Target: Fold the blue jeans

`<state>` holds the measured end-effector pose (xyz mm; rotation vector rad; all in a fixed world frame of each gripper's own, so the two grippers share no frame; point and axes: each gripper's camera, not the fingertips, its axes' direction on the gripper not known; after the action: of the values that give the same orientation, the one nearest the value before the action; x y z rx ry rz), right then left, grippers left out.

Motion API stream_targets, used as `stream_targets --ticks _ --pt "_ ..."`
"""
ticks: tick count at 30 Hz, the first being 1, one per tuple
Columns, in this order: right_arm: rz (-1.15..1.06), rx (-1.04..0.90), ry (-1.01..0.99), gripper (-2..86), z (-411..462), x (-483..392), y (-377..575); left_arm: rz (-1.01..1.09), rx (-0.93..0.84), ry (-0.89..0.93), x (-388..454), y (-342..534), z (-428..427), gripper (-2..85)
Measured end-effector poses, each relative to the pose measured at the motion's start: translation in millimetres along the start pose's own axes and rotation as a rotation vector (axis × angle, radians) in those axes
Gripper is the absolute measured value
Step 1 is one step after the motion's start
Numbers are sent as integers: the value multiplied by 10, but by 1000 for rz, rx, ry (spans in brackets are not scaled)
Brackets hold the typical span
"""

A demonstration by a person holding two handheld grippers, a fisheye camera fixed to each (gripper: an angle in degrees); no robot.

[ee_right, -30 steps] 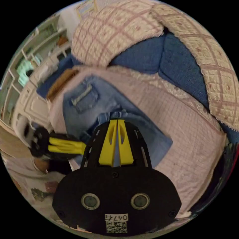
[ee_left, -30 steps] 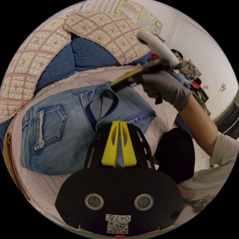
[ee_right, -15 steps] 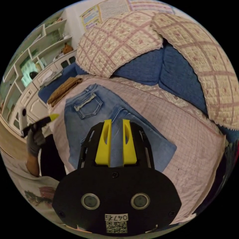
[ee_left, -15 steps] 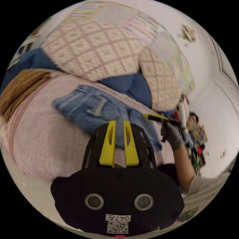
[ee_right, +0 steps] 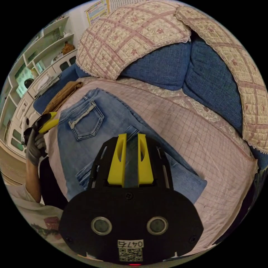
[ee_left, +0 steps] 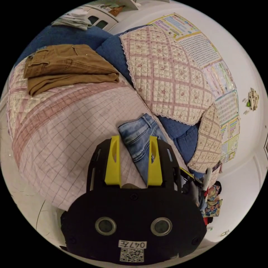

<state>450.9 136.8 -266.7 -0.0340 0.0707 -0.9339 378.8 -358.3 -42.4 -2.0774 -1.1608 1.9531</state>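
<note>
Hovering over folded blue jeans (ee_right: 111, 122), each hand-held gripper (ee_left: 131, 139) (ee_right: 131, 137) gapes, holding nothing.

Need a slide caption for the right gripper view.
Open right gripper above folded blue jeans on pink checked sofa cover.

Both views look down past their own yellow fingers at the pink checked quilted sofa cover (ee_left: 69, 125), sharing the folded blue denim jeans (ee_right: 92, 125) beyond them.

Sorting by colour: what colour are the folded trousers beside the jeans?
Brown trousers, clearest in the left gripper view.
</note>
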Motion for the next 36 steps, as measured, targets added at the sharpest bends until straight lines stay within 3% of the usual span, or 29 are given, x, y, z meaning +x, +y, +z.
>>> stream_targets --ticks 4,7,10,15,18,22,27,31,34,36 --pt "-171 29 -43 38 -245 -251 87 -11 -23 23 10 7 129 123" --pt "-406 -38 -103 101 -200 -528 245 -8 -6 35 107 43 102 75" --pt "-563 -77 -40 136 -155 -654 436 38 40 136 336 110 -33 34" --pt "-598 -166 -68 143 111 -627 573 273 66 244 1493 292 -271 7" --pt "-552 -163 -90 131 77 -497 633 451 52 305 2495 532 -363 1" --pt "-348 81 -143 57 -471 -17 823 660 11 390 3751 1033 -384 -1" --pt "-141 166 -84 10 -849 471 1181 970 -114 424 5361 2334 -36 0" --pt "12 133 -108 -5 -843 996 1688 1174 -236 362 5955 3571 532 13" --pt "74 -78 95 -8 -495 1212 2032 1256 -325 255 6075 4435 995 42" --pt "94 -58 146 -9 -490 1286 2241 1289 -324 293 6042 4766 920 57"
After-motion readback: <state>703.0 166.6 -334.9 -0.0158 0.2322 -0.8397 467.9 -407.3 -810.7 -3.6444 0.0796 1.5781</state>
